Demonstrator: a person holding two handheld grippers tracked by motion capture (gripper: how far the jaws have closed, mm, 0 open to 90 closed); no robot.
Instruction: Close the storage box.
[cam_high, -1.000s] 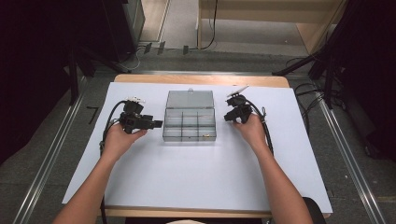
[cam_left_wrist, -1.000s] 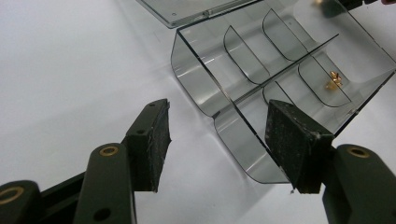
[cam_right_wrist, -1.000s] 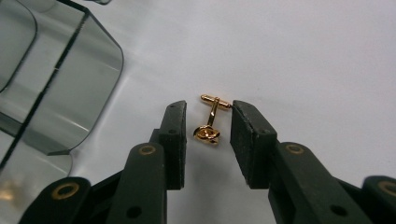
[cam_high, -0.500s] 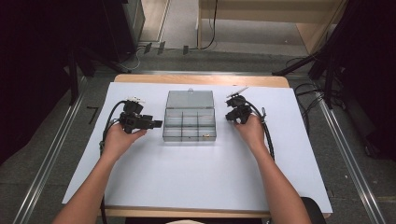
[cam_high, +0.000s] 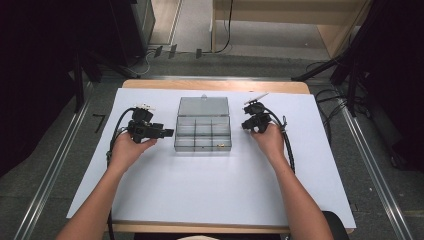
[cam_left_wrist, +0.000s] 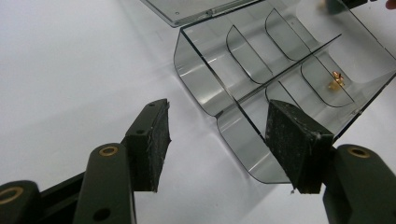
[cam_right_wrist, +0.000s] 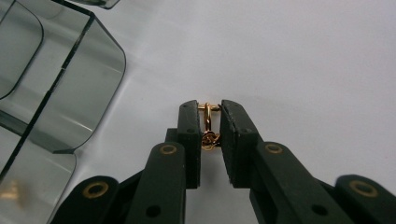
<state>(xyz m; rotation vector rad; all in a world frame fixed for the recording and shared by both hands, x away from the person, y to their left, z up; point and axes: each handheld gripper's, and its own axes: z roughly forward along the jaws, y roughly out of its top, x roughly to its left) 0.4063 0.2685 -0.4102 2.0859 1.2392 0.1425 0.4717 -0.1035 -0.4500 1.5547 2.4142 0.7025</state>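
Observation:
A clear grey compartment box (cam_high: 202, 131) lies open mid-table, its lid (cam_high: 203, 106) laid flat behind it. One small gold piece (cam_left_wrist: 337, 81) rests in a near compartment. My left gripper (cam_high: 167, 133) stands open beside the box's left wall; in the left gripper view the gripper (cam_left_wrist: 217, 116) frames a rounded box corner (cam_left_wrist: 219, 112) without touching it. My right gripper (cam_high: 245, 126) sits just right of the box. Its jaws have just been closing, and the right gripper (cam_right_wrist: 208, 109) now pinches a small gold clasp-like piece (cam_right_wrist: 208, 122) against the white sheet.
A white sheet (cam_high: 200, 190) covers the wooden table. Black cables (cam_high: 287, 145) trail from both grippers along the forearms. Metal rails (cam_high: 55, 165) run along both sides of the table on the floor.
Neither hand has visibly shifted in the high view; the box and its lid lie as before.

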